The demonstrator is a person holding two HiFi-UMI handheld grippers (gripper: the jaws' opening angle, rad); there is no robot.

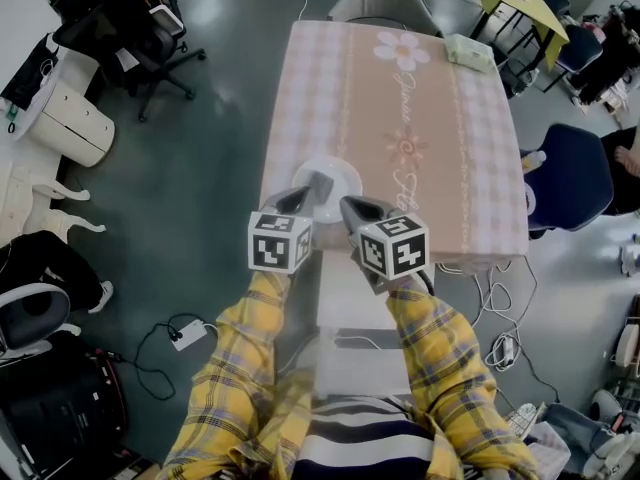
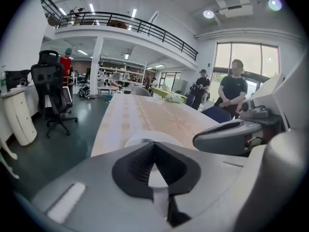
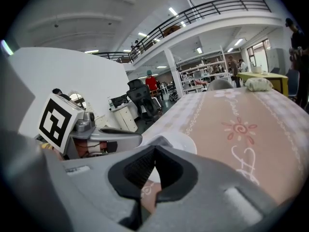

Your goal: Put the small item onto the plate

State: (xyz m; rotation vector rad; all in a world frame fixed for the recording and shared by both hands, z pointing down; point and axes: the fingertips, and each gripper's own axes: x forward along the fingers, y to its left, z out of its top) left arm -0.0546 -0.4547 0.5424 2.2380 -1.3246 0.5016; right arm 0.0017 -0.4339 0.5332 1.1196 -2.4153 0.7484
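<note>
Plate (image 1: 350,176) on table (image 1: 480,168): the long table wears a pink checked cloth, and the white plate sits at its near end, left of centre. The head view gives the whole layout; the gripper views catch only a slice of white rim.
Arms: yellow plaid sleeves (image 1: 440,368) reach forward side by side, with both tools low over the table's near edge.
Left gripper (image 1: 314,184): jaws pressed together with nothing between them, and the tip hangs over the plate's near side. Its own view shows the plate (image 2: 137,140) right behind the closed tips.
Right gripper (image 1: 350,208): jaws closed tight too, and empty, just right of the plate's edge. Its own view has the plate (image 3: 186,141) just ahead and the left gripper's marker cube (image 3: 58,121) alongside.
Small item (image 1: 470,52): pale green, at the table's far right corner, well apart from the plate and both tools. The right gripper view finds the small item (image 3: 258,83) at the far end; the left gripper view doesn't show it clearly.
</note>
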